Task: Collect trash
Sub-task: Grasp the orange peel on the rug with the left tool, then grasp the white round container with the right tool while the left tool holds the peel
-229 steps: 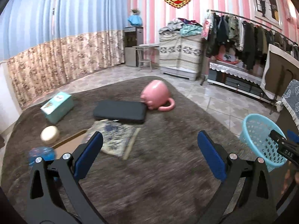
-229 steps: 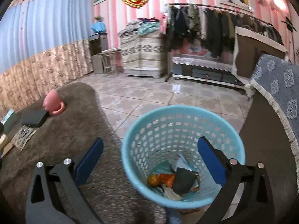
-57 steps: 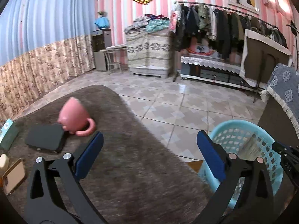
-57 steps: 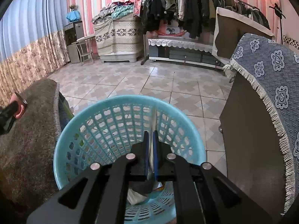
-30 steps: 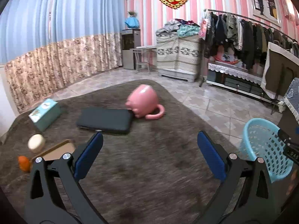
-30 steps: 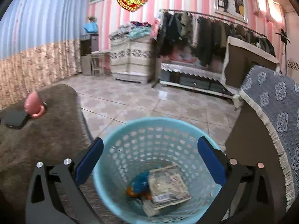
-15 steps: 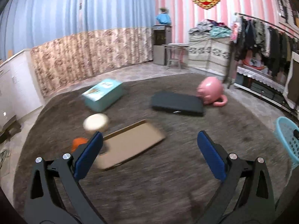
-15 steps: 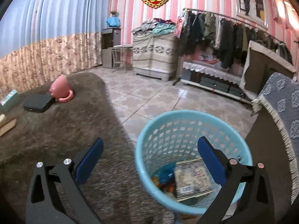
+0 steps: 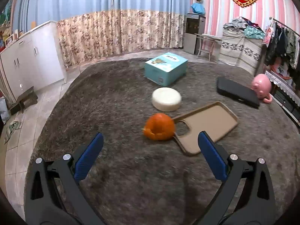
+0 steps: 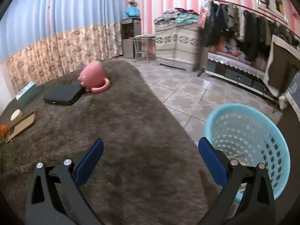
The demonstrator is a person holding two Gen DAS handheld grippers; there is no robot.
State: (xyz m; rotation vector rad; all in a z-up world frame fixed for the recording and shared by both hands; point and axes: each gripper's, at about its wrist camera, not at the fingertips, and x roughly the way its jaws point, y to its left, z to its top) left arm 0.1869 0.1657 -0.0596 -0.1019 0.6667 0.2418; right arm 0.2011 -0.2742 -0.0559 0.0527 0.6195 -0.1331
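Left gripper [image 9: 150, 150] jaws wide apart, empty. Orange peel [image 9: 159, 129] lies dead ahead on the rug [image 9: 112, 103], mid-rug, touching the phone case's [image 9: 208, 125] corner. Right gripper [image 10: 150, 155], also spread, sits far off beside the basket [image 10: 249, 131].

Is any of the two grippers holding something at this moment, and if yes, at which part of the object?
No. The left gripper and the right gripper are both open, with nothing between their fingers. The orange peel lies untouched on the carpet.
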